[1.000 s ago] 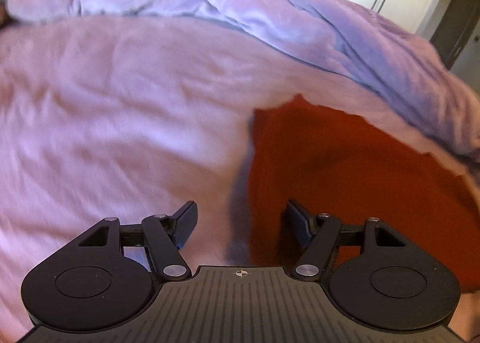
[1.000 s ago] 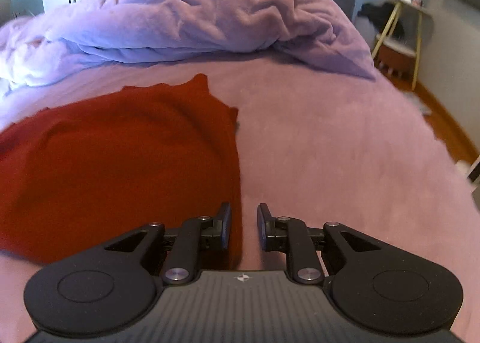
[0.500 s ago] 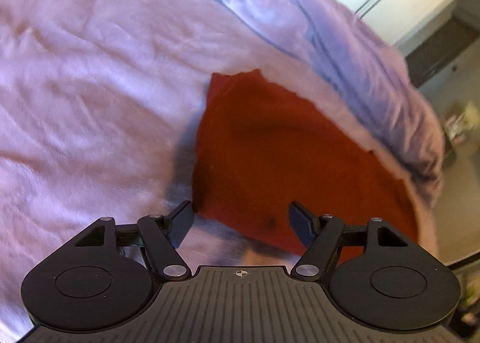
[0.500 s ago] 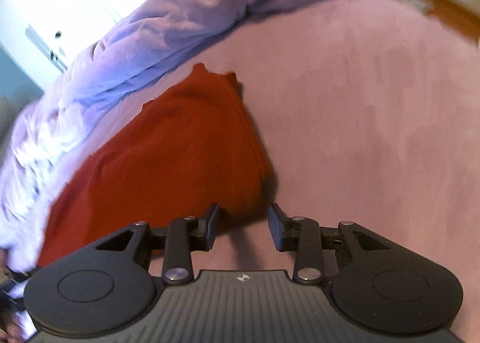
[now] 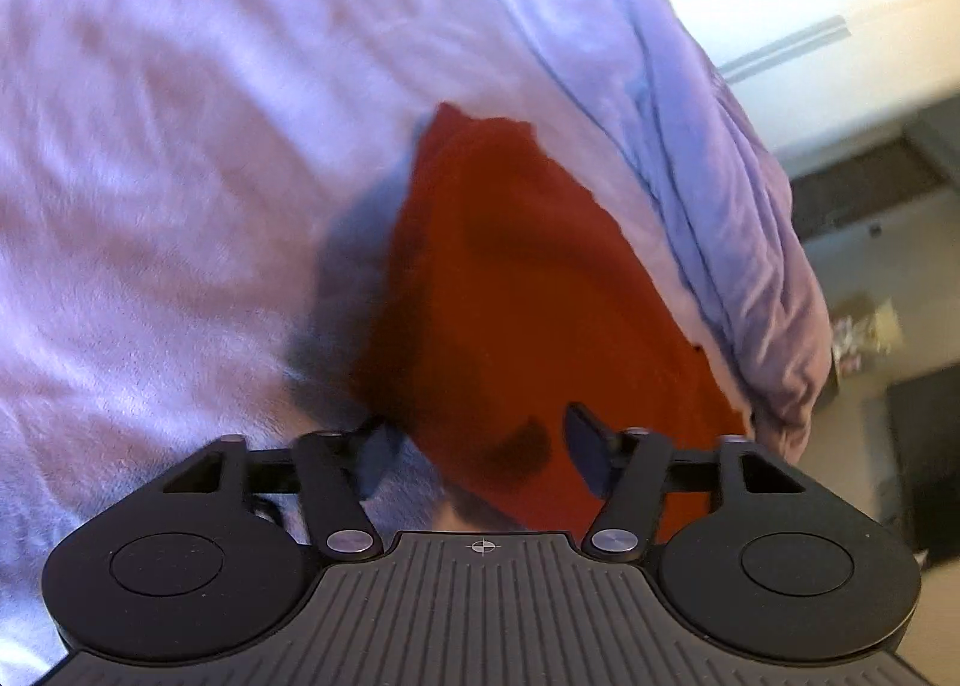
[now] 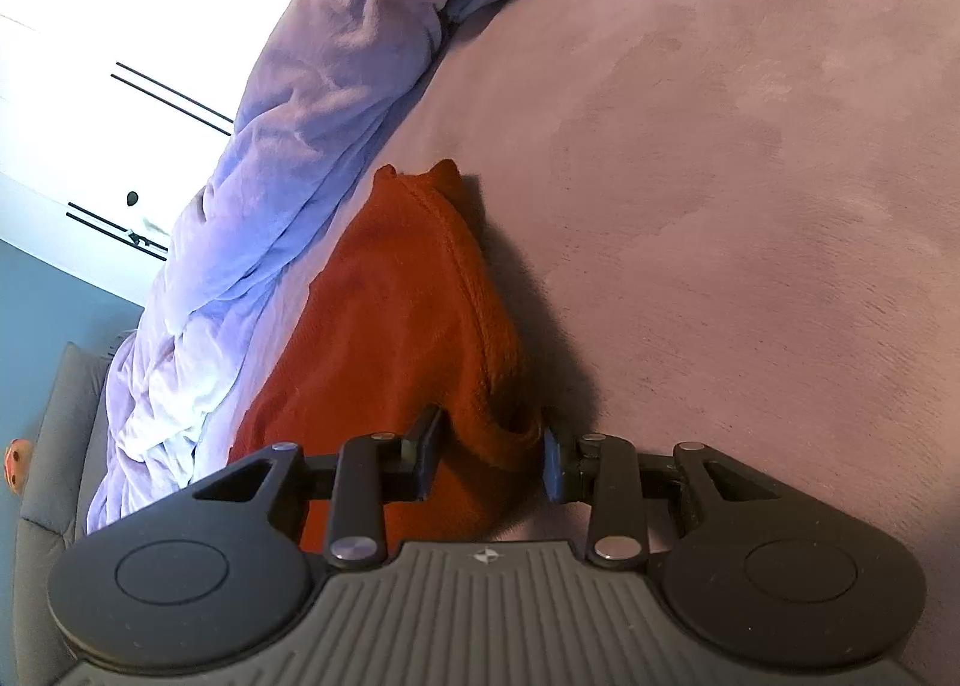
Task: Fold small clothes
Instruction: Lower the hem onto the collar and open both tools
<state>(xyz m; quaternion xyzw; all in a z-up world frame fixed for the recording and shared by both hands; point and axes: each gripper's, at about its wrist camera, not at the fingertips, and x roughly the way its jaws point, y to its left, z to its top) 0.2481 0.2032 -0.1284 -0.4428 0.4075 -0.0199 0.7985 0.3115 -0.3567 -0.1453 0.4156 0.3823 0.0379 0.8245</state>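
Observation:
A small red garment (image 5: 516,278) lies flat on the pink bed cover (image 5: 150,206). Its near left corner sits between the fingers of my left gripper (image 5: 480,446), whose jaws are closing; a gap still shows beside the left fingertip (image 5: 378,446). In the right wrist view the same red garment (image 6: 396,314) runs away from me, with its hemmed near corner bunched between the fingers of my right gripper (image 6: 489,455). Those jaws are closing too, and the pads do not visibly press the cloth. Both grippers are tilted down at the bed.
A rumpled lilac duvet (image 5: 690,146) is heaped along the far side of the garment, also seen as the duvet (image 6: 288,146) in the right view. White wardrobe doors (image 6: 90,56) stand behind. A grey padded piece of furniture (image 6: 54,446) sits at far left. Bare pink bed cover (image 6: 750,176) spreads to the right.
Both grippers rolled and came down onto the garment's near corners. The left jaws narrowed around the left corner. The right jaws widened from nearly shut and now straddle the hem.

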